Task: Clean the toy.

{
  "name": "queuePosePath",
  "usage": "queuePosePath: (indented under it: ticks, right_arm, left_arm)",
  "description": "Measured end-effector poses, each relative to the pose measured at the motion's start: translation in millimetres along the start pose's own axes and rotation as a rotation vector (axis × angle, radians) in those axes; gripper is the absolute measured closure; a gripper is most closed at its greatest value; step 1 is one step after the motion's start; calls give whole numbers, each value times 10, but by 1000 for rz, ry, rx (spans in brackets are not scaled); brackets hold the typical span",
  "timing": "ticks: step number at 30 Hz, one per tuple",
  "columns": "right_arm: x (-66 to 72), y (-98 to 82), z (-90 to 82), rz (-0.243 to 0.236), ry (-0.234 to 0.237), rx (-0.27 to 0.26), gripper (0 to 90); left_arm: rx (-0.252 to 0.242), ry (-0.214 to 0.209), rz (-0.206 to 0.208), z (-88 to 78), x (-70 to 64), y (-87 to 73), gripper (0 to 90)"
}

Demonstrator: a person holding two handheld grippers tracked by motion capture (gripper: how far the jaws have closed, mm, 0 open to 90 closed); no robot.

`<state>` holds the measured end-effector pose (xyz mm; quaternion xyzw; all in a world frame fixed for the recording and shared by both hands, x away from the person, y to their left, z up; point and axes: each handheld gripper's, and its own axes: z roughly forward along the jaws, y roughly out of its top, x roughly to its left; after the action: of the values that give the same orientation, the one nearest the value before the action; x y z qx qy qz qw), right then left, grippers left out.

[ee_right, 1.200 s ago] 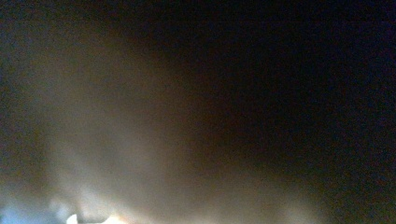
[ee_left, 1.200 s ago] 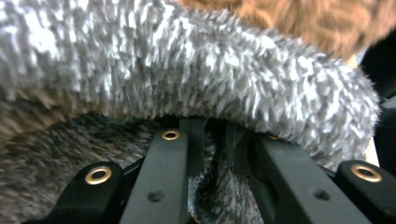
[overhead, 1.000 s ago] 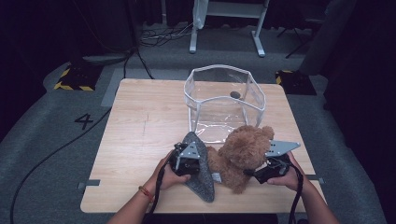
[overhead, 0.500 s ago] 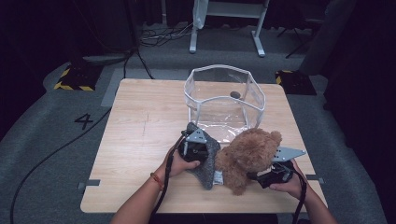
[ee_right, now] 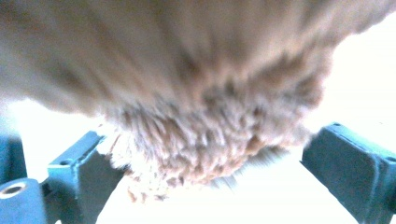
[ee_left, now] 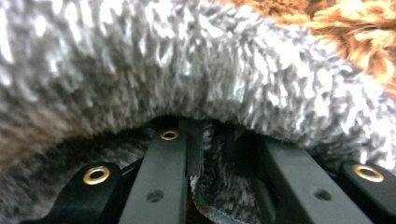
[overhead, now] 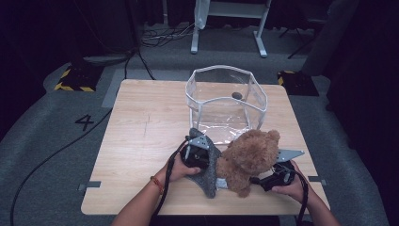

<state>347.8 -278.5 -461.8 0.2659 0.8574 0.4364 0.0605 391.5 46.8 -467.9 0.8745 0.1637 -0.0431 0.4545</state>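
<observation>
My left tongs (overhead: pixel 200 153) sit near the front edge of the table (overhead: pixel 141 122), pressed into the grey fleece (overhead: pixel 207 181) that lies under and beside the bear (overhead: pixel 247 157). In the left gripper view the 2 black jaws stand close together with a fold of fleece (ee_left: pixel 212 196) pinched between them, so these tongs are narrow and clamped on the cloth; more of the grey pile bulges right over the jaws, and a patch of brown bear fur (ee_left: pixel 355 28) shows at the top right corner. My left hand (overhead: pixel 176 167) wraps the body of the tongs, with a cable trailing back along my forearm. My right tongs (overhead: pixel 270 179) come in from the bear's other side, low by the table's front right, with the grey plate on top pointing outward. In the right gripper view the jaws stand wide, 1 at each lower corner, and the bear's tan fur (ee_right: pixel 196 140) hangs between them; the picture is blurred, and the pads do not appear to press on the fur, so I read these tongs as open around the bear rather than gripping it. My right hand (overhead: pixel 289 183) holds them from behind. The bear itself sits tilted on the table between my 2 tongs, touching the fleece on its left side. Just behind it stands a clear bin (overhead: pixel 226 101), its near wall close to the bear's head, with 1 small dark thing (overhead: pixel 236 95) lying inside near the far wall.
</observation>
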Motion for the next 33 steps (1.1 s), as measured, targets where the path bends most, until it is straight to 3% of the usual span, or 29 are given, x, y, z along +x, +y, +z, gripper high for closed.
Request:
queuePosePath:
  ticks: [7, 12, 14, 16, 20, 25, 29, 33]
  right_arm:
    - [-67, 83, 116, -122, 91, -6, 201]
    - [-39, 183, 307, -153, 184, -15, 301]
    - [-28, 241, 366, -207, 195, -17, 300]
    - [-22, 309, 417, -233, 203, -7, 301]
    - [-67, 409, 473, -241, 203, 17, 299]
    - [-76, 380, 401, -227, 161, 26, 172]
    - [0, 317, 297, -215, 131, 8, 169]
    - [58, 284, 131, -174, 131, -47, 164]
  left_arm:
    - [-25, 20, 14, -174, -179, -163, 791]
    - [-37, 34, 15, -345, -260, -246, 798]
    - [-38, 43, 15, -417, -303, -282, 798]
    - [-37, 58, 8, -461, -338, -322, 798]
    - [-59, 66, -13, -505, -379, -397, 798]
    - [-84, 88, -44, -485, -395, -427, 794]
    - [-91, 106, -48, -484, -397, -421, 793]
    - [-94, 113, -60, -472, -401, -420, 794]
